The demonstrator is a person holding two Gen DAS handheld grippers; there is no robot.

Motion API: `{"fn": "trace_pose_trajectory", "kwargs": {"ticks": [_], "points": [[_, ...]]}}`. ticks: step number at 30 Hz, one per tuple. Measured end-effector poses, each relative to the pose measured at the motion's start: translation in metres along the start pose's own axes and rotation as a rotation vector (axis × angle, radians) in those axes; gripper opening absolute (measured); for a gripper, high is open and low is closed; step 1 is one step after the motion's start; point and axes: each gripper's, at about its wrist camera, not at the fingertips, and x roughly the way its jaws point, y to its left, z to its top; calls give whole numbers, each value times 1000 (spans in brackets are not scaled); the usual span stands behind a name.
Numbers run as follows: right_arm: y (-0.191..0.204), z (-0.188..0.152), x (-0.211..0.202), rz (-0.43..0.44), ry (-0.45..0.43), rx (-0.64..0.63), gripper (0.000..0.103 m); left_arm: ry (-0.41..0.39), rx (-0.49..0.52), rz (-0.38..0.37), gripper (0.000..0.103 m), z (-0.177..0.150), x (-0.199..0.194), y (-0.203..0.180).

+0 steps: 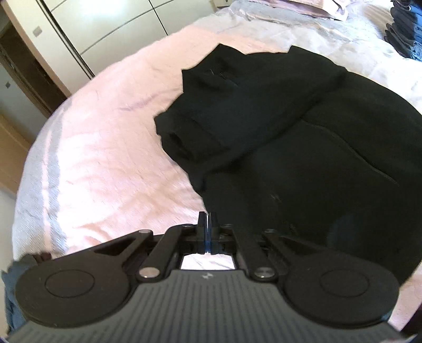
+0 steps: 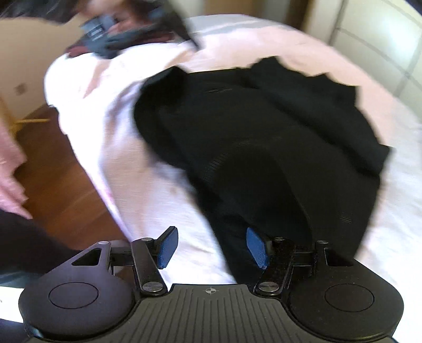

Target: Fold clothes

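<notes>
A black garment point(image 1: 303, 147) lies partly folded on a pale pink bedspread point(image 1: 105, 147), a sleeve doubled across its upper part. My left gripper point(image 1: 208, 219) is shut with nothing between its pads, at the garment's near left edge. In the right wrist view the same black garment point(image 2: 263, 137) spreads across the bedspread point(image 2: 158, 211). My right gripper point(image 2: 211, 246) is open above the garment's near edge, its blue pads point(image 2: 167, 248) apart and holding nothing.
A white wardrobe point(image 1: 105, 23) stands beyond the bed. Pillows point(image 1: 303, 6) and a stack of dark clothes point(image 1: 406, 29) lie at the far end. The bed's edge drops to a wooden floor point(image 2: 58, 184). Another pile of clothes point(image 2: 118, 31) sits at the far left.
</notes>
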Motion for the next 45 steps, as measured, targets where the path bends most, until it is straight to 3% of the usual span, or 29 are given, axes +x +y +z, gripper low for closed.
{"fn": "trace_pose_trajectory", "kwargs": {"ticks": [2,7,9,12,13,14,15,18,22,25,29,31,33,34,35,36,37,40,45], "points": [[7,5,17,31,23,-44,39,-31,69,-43,1,-5,-13,-9],[4,12,50,13,64,-106,38,-137,324,-259,7,-53,-69,-64],[2,11,60,14,96,-186,38,-129,454,-338,11,-79,-80,-95],[-3,12,65,5,111,-271,31,-126,598,-300,11,-106,-80,-131],[-9,13,63,2,108,-272,17,-127,614,-281,11,-108,-77,-135],[-14,16,58,3,102,-254,10,-129,628,-260,15,-110,-74,-137],[-19,17,54,7,99,-237,9,-137,644,-241,19,-109,-69,-138],[-22,19,40,14,98,-220,3,-165,691,-193,21,-101,-54,-136],[-21,19,30,15,99,-186,2,-172,637,-172,20,-64,-27,-108],[-23,24,24,33,118,-110,3,-145,483,-228,22,-37,-17,-80],[-18,23,-8,-39,53,-86,3,-42,295,-378,41,-17,4,-49],[-14,15,-27,-90,9,-78,4,-10,287,-413,45,-18,11,-46],[-18,6,-36,-157,5,-67,14,33,315,-414,46,-20,19,-51],[-20,0,-38,-188,11,-60,37,55,329,-415,44,-21,23,-53],[-24,-6,-37,-208,24,-41,56,84,317,-444,35,-22,27,-54],[-29,-12,-36,-226,37,-22,57,114,299,-479,11,-24,31,-54],[-34,-16,-34,-232,45,2,57,125,292,-505,4,-25,30,-54],[-53,-21,-15,-224,104,93,57,86,260,-513,4,-22,14,-46],[-91,-27,-24,-244,96,214,55,-49,46,-434,4,1,-9,7]]}}
